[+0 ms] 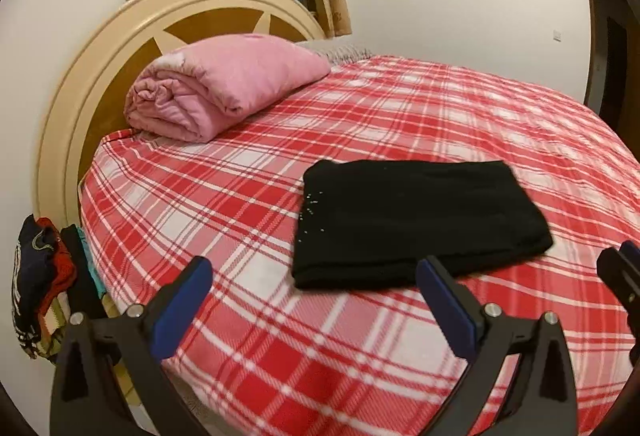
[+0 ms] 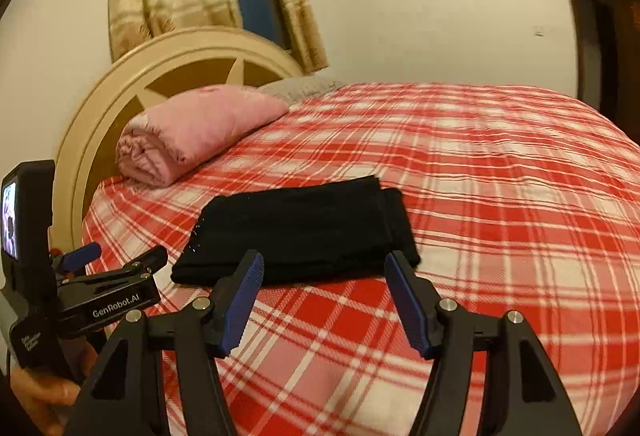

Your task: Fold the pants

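Both tools were released, jaws wide, holding nothing: left gripper (image 1: pixel 312 276) and right gripper (image 2: pixel 323 264) hovered above the plaid bedspread (image 1: pixel 400 356), just short of the near edge of the black pants (image 2: pixel 296 228). Pants lay folded into a compact rectangle mid-bed. Fold looked essentially done; next probably only squaring the offset right edge, or nothing. Farther back: pink blanket (image 1: pixel 216 91), headboard (image 1: pixel 80 83).

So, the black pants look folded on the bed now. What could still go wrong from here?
Two small risks. The folded black pants show uneven layers at their right end, so a nudge may open the fold. Both the open left gripper and the open right gripper hover near the pants' front edge above the red plaid bedsheet, so a finger might snag the fabric.
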`<state>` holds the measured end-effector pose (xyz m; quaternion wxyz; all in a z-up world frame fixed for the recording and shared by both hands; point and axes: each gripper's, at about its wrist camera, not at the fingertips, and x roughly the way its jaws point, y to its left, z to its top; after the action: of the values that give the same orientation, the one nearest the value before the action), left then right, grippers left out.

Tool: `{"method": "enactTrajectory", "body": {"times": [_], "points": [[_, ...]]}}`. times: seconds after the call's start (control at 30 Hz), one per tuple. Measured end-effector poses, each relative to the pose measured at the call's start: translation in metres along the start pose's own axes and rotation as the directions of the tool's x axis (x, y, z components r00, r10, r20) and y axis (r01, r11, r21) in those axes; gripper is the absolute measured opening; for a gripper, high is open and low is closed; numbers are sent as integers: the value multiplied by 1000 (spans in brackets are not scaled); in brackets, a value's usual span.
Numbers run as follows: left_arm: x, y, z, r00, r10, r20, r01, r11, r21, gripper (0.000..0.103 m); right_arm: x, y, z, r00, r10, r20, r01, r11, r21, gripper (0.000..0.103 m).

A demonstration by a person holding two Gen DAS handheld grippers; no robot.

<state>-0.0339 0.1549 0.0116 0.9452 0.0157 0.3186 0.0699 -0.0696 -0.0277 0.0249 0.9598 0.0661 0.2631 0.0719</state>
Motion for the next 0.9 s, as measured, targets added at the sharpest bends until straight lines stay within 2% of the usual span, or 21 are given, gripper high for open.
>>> {"method": "enactTrajectory", "body": {"times": [0.13,0.33,0.53,0.73,0.9], "points": [[-25,-2,-4,999,-43,33,43,999,0,103,-35,5,-1,996,-20,84,18,1000,15,65],[-59,-1,-11,993,-7,120,3,999,32,103,-77,12,0,980,-41,193,31,998,56,68],[-76,-1,-15,984,4,178,-14,998,54,103,-93,22,-3,973,-46,225,37,998,47,70],[-81,-2,-16,984,-15,178,7,999,47,103,-109,26,-4,963,-53,263,44,998,39,70],[-85,-3,-18,983,-4,182,-4,999,45,103,-110,24,-4,965,-51,256,41,998,43,70]]}}
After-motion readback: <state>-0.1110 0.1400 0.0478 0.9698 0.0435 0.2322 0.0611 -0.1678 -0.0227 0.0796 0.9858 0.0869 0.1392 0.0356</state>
